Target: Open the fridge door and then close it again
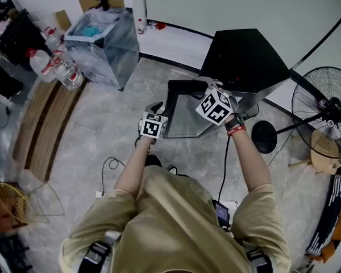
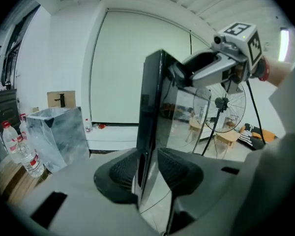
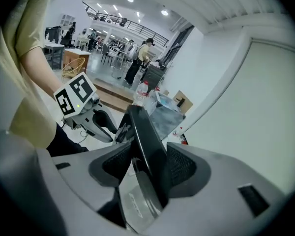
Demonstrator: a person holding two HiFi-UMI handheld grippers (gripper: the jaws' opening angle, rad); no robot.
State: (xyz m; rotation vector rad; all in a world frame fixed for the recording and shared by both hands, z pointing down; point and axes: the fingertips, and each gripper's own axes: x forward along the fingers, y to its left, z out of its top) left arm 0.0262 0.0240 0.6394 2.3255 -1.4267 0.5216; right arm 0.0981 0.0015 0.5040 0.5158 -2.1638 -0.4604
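A small black fridge (image 1: 244, 58) stands on the floor with its glass door (image 1: 184, 110) swung out towards me. My left gripper (image 1: 159, 108) is shut on the door's free upright edge (image 2: 151, 107), one pad on each face, as the left gripper view (image 2: 147, 168) shows. At the door's top edge is my right gripper (image 1: 207, 85). In the right gripper view the dark top edge (image 3: 147, 136) runs between the right gripper's (image 3: 145, 166) wide jaws, close to one pad, with a gap at the other. The fridge's inside is hidden.
A plastic-wrapped bin (image 1: 102, 38) and water bottles (image 1: 62, 67) stand at the back left beside wooden boards (image 1: 45, 118). A standing fan (image 1: 324, 104) is to the right of the fridge. A cable (image 1: 111, 166) lies on the floor, a wire basket (image 1: 14, 201) at the left.
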